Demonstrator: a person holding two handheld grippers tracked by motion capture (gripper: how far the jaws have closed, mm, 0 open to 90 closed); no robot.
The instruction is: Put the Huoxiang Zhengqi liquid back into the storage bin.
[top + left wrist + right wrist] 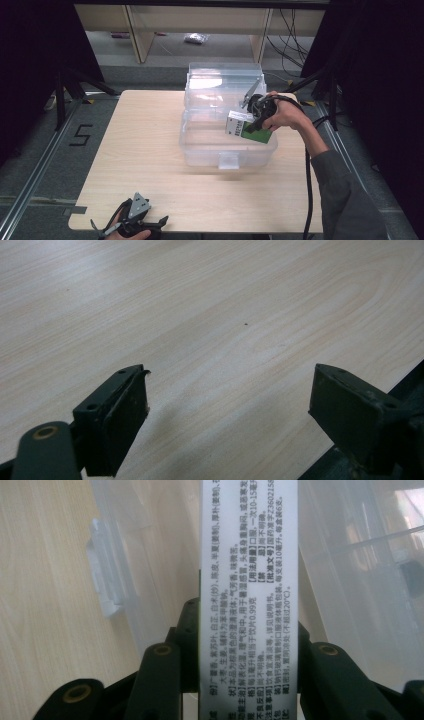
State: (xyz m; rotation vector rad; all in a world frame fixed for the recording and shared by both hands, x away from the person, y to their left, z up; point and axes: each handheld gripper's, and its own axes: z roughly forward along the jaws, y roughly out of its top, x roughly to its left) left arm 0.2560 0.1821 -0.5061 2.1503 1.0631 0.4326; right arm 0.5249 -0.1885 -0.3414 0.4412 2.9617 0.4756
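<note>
- At bottom left of the high view, the left gripper (150, 224) sits at the table's (140, 150) near edge, w/ a hand (131, 233) on it and a grey plate (139, 205) on top.
- Left gripper view: jaws stand wide apart, nothing btwn them; bare pale wood table (210, 315) under them. Gripper midpoint (230, 390) is over the wood, near the table edge at lower right of the frame.
- Mid-frame in the high view: clear plastic bin (227, 150) on the table's far half, its lid (225, 77) standing open behind it at top centre. Front latch tab (229, 161) faces the near edge.
- Right of centre, the right gripper (255, 122) is held by the right hand (285, 114); grey sleeve (345, 195) runs down to the lower right corner, black cable (308, 185) alongside it.
- Right gripper clamps a box (247, 128), white w/ green side, over the bin's right part, just at rim level; can't tell if it touches the bin.
- Right gripper view: jaws pinch the box (249, 580) on both sides; its white printed face runs up the frame centre. Bin wall (150, 555) and latch tab (105, 575) at left, table (45, 605) far left; more clear plastic at right.
- Far, top of the high view: floor (165, 47) w/ a small bag (196, 38) and wooden legs (137, 32).
</note>
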